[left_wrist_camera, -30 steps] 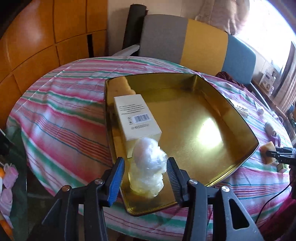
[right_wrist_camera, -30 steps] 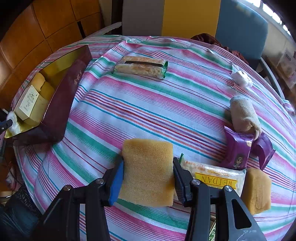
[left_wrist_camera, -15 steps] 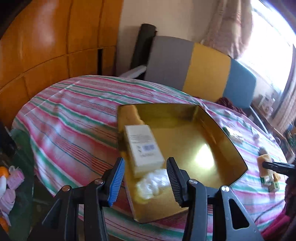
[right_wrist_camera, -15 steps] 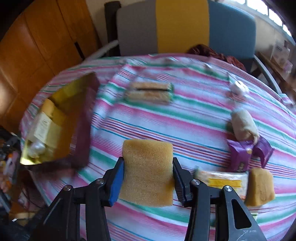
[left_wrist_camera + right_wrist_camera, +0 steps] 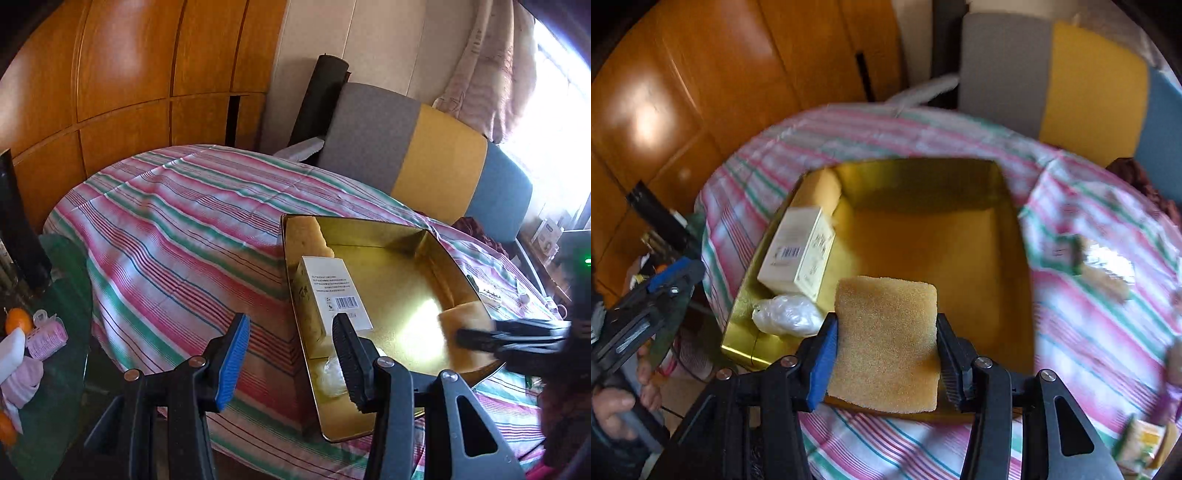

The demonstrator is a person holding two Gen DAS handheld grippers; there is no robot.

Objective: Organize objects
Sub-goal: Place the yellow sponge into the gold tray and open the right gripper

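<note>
Sponge (image 5: 886, 339) is hanging pinched in our right gripper (image 5: 884, 354) just above the gold tray's (image 5: 1015, 229) near edge, open floor lying beyond it, while we are keeping our left gripper (image 5: 290, 363) empty, fingers apart.

The gold tray's (image 5: 1015, 236) right half lies free; white box (image 5: 798, 254) and plastic wad (image 5: 786, 314) crowd its left.

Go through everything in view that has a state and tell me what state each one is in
Right gripper: shut on the sponge, over the gold tin.
Left gripper: open, empty.
Gold tin: open, partly filled.
White box: lying flat in the tin.
Plastic wad: crumpled, in the tin.
</note>
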